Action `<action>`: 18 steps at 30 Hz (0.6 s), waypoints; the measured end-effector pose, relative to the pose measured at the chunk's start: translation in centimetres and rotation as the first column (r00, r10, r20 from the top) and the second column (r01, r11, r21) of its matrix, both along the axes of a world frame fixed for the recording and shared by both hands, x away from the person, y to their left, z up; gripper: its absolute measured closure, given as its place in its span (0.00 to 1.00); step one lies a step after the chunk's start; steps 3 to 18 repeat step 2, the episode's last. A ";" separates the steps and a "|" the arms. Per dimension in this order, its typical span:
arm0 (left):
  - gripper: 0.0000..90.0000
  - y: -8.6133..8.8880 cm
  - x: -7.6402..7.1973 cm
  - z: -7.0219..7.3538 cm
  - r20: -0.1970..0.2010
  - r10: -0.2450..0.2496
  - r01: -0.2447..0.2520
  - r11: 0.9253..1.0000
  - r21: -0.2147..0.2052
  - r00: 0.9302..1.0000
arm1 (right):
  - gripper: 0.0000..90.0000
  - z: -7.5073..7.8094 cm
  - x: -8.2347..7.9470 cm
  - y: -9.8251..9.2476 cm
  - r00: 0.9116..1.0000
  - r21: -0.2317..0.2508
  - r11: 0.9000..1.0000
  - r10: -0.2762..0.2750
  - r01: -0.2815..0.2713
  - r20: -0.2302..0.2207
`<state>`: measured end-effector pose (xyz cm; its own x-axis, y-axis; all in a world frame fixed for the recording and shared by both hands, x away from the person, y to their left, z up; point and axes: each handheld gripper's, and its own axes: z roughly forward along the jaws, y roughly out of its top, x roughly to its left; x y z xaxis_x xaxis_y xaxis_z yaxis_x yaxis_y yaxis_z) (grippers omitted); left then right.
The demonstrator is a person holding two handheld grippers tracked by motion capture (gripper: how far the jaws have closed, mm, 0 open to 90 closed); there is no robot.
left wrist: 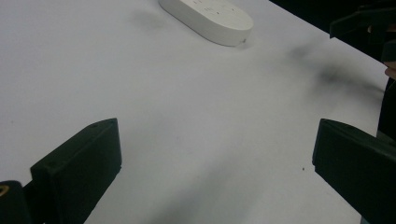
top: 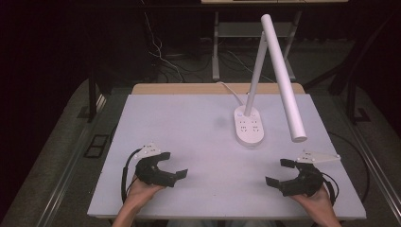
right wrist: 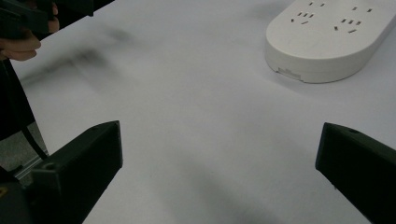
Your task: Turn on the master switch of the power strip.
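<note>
From the high view, the left gripper (top: 176, 166) and the right gripper (top: 277, 172) rest low near the front edge of the table (top: 179, 123), both with jaws spread wide and nothing between them; the lamp (top: 276, 71) stands well ahead of them, right of the middle, its oval base (top: 249, 126) flat on the table with sockets on top, a thin stem rising from the back of the base and a long white tube slanting down toward the right gripper's side (its free end hangs in the air above the table, not touching it); a white cord (top: 231, 91) runs off the back of the base.

In the left gripper view the jaws stand far apart over bare table, and the base (left wrist: 210, 16) lies far ahead, off toward the upper middle.

In the right gripper view the jaws are likewise released, and the base (right wrist: 327, 37) sits ahead to the upper right, near but apart.

The step in hand looks like the reach for the lamp; it would go best with the right gripper approaching first, since it is nearer, keeping low and clear of the hanging tube, while the left comes in to steady the base so that the tall stem does not tip
</note>
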<state>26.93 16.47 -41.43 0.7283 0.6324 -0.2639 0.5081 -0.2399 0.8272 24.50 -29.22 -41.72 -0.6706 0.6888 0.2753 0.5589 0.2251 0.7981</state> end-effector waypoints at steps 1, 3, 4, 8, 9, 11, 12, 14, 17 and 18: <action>0.00 0.1 -0.2 -0.1 -0.001 0.002 -0.002 1.000 -0.004 1.000 | 0.00 0.0 0.0 0.0 1.000 0.000 1.000 0.001 -0.001 0.002; 0.00 0.2 -0.4 -0.2 0.001 0.004 -0.004 1.000 -0.006 1.000 | 0.00 0.0 0.0 0.0 1.000 0.001 1.000 0.000 0.000 0.000; 0.00 0.2 -0.4 -0.2 0.001 0.004 -0.004 1.000 -0.006 1.000 | 0.00 0.0 0.0 0.0 1.000 0.001 1.000 0.000 0.000 0.000; 0.00 0.2 -0.4 -0.2 0.001 0.004 -0.004 1.000 -0.006 1.000 | 0.00 0.0 0.0 0.0 1.000 0.001 1.000 0.000 0.000 0.000; 0.00 0.2 -0.4 -0.2 0.001 0.004 -0.004 1.000 -0.006 1.000 | 0.00 0.0 0.0 0.0 1.000 0.001 1.000 0.000 0.000 0.000; 0.00 0.2 -0.4 -0.2 0.001 0.004 -0.004 1.000 -0.006 1.000 | 0.00 0.0 0.0 0.0 1.000 0.001 1.000 0.000 0.000 0.000; 0.00 0.2 -0.4 -0.2 0.001 0.004 -0.004 1.000 -0.006 1.000 | 0.00 0.0 0.0 0.0 1.000 0.001 1.000 0.000 0.000 0.000; 0.00 0.2 -0.4 -0.2 0.001 0.004 -0.004 1.000 -0.006 1.000 | 0.00 0.0 0.0 0.0 1.000 0.001 1.000 0.000 0.000 0.000; 0.00 0.2 -0.4 -0.2 0.001 0.004 -0.004 1.000 -0.006 1.000 | 0.00 0.0 0.0 0.0 1.000 0.001 1.000 0.000 0.000 0.000; 0.00 0.2 -0.4 -0.2 0.001 0.004 -0.004 1.000 -0.006 1.000 | 0.00 0.0 0.0 0.0 1.000 0.001 1.000 0.000 0.000 0.000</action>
